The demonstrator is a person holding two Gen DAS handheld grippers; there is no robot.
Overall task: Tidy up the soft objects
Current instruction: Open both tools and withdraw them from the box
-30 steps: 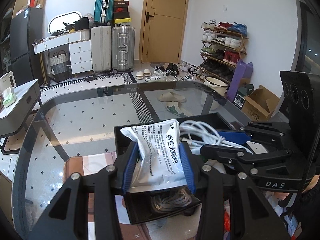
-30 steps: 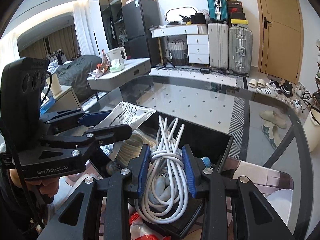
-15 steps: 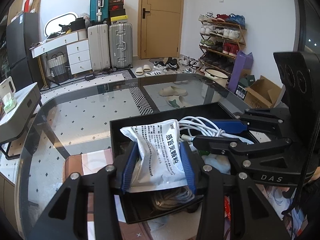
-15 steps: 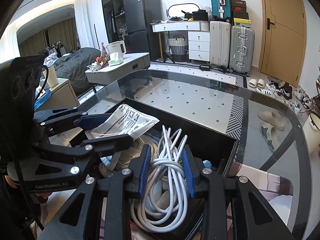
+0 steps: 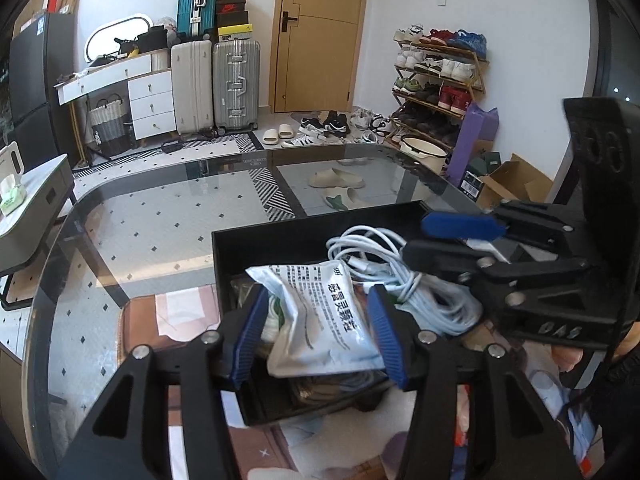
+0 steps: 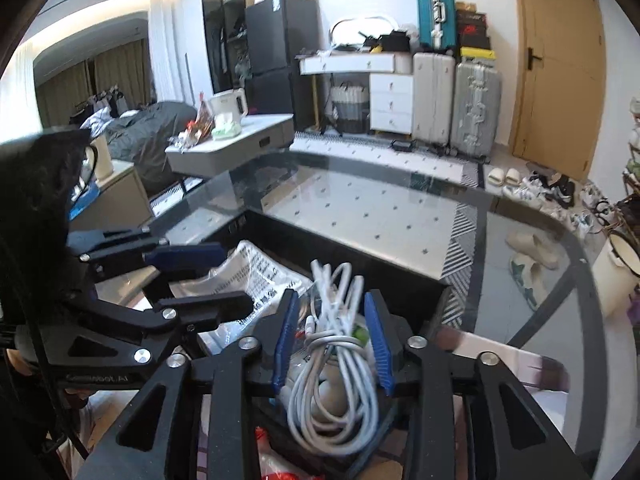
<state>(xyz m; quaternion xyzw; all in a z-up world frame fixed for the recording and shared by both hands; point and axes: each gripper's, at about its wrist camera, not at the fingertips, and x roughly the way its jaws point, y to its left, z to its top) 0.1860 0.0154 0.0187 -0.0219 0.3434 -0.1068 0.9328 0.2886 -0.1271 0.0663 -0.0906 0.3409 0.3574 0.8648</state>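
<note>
Since a second ago our left tongs (image 5: 316, 330) have spread a little, and the white packet (image 5: 320, 316) now sits loosely between the blue pads, tilted, touching the right one. Our right tongs (image 6: 331, 342) still pinch one white cable bundle (image 6: 338, 356). Both hang over the one black box (image 5: 280, 240) on the glass counter (image 5: 160, 232); the box holds more cords and soft bits, too jumbled to count.
</note>
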